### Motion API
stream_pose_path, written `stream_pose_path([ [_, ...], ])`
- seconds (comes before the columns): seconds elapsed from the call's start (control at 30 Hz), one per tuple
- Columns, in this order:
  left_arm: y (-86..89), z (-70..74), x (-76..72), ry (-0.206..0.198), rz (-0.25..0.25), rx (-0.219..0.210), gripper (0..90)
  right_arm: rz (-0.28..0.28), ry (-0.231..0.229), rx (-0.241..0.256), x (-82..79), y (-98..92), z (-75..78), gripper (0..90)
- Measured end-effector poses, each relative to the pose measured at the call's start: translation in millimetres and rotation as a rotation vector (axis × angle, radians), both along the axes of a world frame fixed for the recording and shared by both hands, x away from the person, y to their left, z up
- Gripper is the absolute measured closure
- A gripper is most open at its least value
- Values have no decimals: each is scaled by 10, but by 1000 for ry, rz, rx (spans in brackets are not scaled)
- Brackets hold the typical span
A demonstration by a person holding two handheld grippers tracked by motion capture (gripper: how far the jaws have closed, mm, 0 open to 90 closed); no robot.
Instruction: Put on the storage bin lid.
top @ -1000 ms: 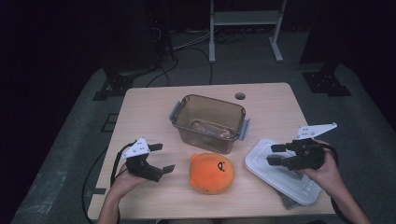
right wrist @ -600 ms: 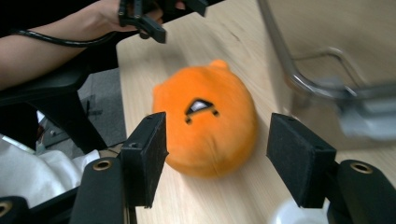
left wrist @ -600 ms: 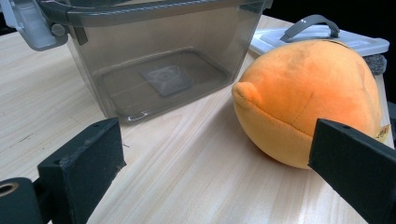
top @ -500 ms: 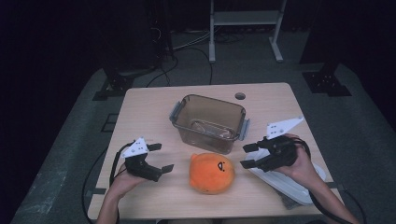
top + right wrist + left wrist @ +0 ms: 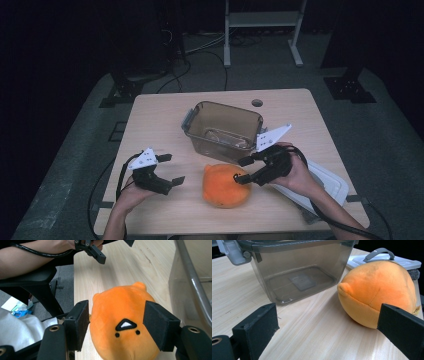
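An orange plush toy [image 5: 224, 186] lies on the wooden table [image 5: 160, 120] near its front edge. My right gripper [image 5: 241, 171] is open at the toy's right side. In the right gripper view its jaws stand on either side of the plush toy [image 5: 123, 315], whose small face points toward the camera, and my right gripper [image 5: 116, 308] does not clamp it. My left gripper [image 5: 172, 169] rests open to the left of the toy, nothing between its fingers. In the left gripper view the plush toy [image 5: 379, 290] lies ahead to the right, beyond my left gripper [image 5: 329, 322].
A clear brown plastic box [image 5: 223, 125] stands open and empty behind the toy, mid-table. Its white lid [image 5: 327, 182] lies flat at the front right, under the right forearm. The box [image 5: 297, 272] and lid [image 5: 384, 258] appear ahead in the left gripper view.
My right gripper has moved left from above the white lid to the orange plush toy, jaws now straddling it. The left gripper has stayed in place.
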State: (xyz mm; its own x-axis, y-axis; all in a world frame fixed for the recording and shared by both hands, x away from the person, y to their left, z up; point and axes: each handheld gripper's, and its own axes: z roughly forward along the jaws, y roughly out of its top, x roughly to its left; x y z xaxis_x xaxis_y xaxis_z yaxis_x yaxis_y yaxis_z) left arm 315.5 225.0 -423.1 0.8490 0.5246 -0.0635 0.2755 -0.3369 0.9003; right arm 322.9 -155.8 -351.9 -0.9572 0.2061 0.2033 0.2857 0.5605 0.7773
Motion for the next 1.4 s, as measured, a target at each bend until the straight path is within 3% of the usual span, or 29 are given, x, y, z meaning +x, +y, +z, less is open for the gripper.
stream_pose_path([
  [0.37,20,-3,-22,1,3,1,26,35,11,-32,65,231,-105,365],
  [0.87,46,-9,-41,3,13,-2,26,55,6,-69,133,407,-265,365],
  [1.4,62,-17,-38,7,12,-6,26,38,-16,-117,140,517,-416,442],
])
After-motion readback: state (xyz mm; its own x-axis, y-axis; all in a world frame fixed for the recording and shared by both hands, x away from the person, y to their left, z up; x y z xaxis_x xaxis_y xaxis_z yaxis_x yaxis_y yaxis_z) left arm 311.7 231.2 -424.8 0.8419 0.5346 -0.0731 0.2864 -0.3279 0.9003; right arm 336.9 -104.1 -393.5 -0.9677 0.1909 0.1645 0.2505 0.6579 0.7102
